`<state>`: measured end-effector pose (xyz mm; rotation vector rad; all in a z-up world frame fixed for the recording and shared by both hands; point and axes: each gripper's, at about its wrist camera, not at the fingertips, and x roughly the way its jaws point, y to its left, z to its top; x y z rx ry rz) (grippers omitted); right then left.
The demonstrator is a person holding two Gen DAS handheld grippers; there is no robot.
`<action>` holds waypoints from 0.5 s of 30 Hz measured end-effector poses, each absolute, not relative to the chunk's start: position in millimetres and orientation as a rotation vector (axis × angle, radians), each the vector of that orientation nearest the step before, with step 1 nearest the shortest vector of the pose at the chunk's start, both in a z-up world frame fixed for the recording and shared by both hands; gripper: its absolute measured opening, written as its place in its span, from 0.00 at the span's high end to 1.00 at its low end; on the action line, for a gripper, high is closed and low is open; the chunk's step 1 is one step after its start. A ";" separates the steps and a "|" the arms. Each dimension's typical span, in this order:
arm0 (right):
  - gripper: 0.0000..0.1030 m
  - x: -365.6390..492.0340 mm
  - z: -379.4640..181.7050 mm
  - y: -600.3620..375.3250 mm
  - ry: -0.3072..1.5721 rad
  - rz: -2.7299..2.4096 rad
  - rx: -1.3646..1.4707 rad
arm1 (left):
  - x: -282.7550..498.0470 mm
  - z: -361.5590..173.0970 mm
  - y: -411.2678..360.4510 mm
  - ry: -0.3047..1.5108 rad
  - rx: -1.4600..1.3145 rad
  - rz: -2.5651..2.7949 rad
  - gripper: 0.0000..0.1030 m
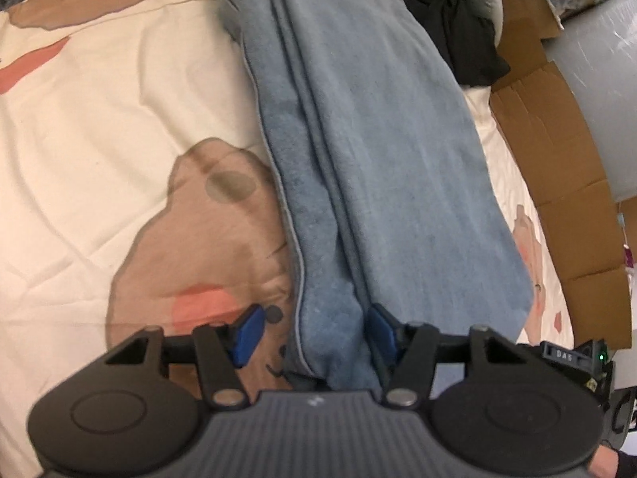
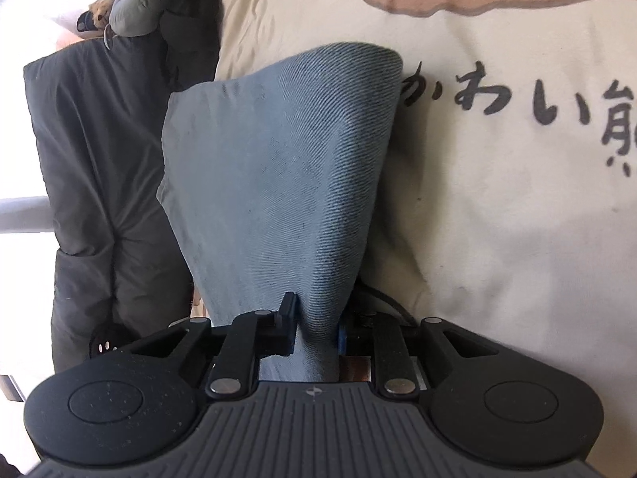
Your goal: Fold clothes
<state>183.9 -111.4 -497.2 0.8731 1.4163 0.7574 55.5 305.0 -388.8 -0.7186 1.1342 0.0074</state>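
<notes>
Through the left wrist camera, I am looking down along a pair of blue jeans (image 1: 358, 151) folded lengthwise into a long strip and lying on a cream bedspread (image 1: 99, 127) printed with brown bear shapes. My left gripper (image 1: 314, 332) is standing with its jaws apart at the near end of the strip. The right blue pad (image 1: 380, 328) is sitting against the denim, while the left pad is standing clear of the cloth's edge over the bear print, so nothing is being clamped here. Beyond the far end of the jeans, a dark garment (image 1: 450, 28) is lying in a heap. Flattened brown cardboard (image 1: 565, 167) is running along the right edge of the bed. A bit of a hand is showing at the bottom right corner.

Through the right wrist camera, I am seeing my right gripper (image 2: 316, 328) pinching a bunched fold of the same denim (image 2: 278, 159) between nearly closed jaws. The cloth is fanning out wide from the grip and rising away from the camera, its twill weave sharp. Behind it the cream cover is carrying black Japanese lettering (image 2: 517, 99) on the right. On the left, a dark grey padded jacket (image 2: 103, 167) is lying beside the denim, with a lighter grey item above it.
</notes>
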 end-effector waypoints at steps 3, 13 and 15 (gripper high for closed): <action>0.87 185.9 -492.4 -111.8 1.413 0.777 0.863 | 58.7 -387.0 304.2 1.143 -0.712 0.007 0.47; 0.83 189.2 -483.7 -106.7 1.417 0.807 0.866 | 65.7 -392.0 300.4 1.168 -0.707 -0.024 0.52; 0.79 187.2 -492.6 -104.5 1.453 0.797 0.857 | 68.2 -392.4 299.5 1.171 -0.703 -0.030 0.52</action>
